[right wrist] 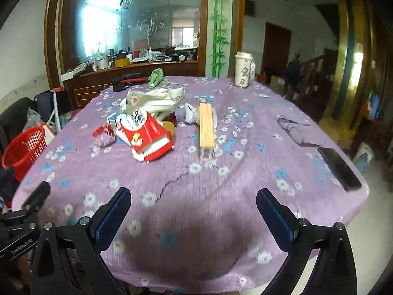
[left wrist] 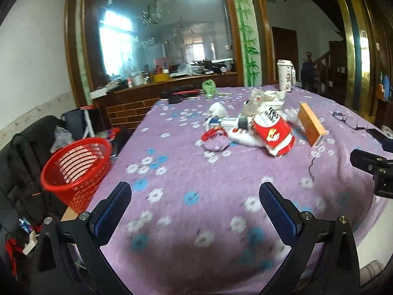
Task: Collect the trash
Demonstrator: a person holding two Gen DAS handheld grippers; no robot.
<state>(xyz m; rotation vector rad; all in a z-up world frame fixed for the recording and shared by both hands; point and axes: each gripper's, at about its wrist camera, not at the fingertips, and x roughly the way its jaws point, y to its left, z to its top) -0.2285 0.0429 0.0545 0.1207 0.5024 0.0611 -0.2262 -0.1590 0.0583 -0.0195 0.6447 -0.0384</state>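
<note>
A pile of trash lies mid-table on the purple flowered cloth [left wrist: 186, 172]: a red and white carton [left wrist: 273, 132] [right wrist: 147, 135], an orange box [left wrist: 312, 124] [right wrist: 206, 127], a crumpled red wrapper [left wrist: 213, 136] [right wrist: 104, 134], white bags and crumpled paper [right wrist: 157, 98]. A red mesh basket [left wrist: 76, 169] [right wrist: 23, 147] stands beside the table's left edge. My left gripper [left wrist: 195, 191] is open and empty over the near cloth. My right gripper [right wrist: 194, 196] is open and empty, also short of the pile.
A white lidded cup [right wrist: 243, 70] stands at the table's far edge, with a green cloth [right wrist: 156, 76] and black items to its left. Glasses [right wrist: 292, 129] and a black phone [right wrist: 340, 168] lie on the right. Bags and clutter sit on the floor at left.
</note>
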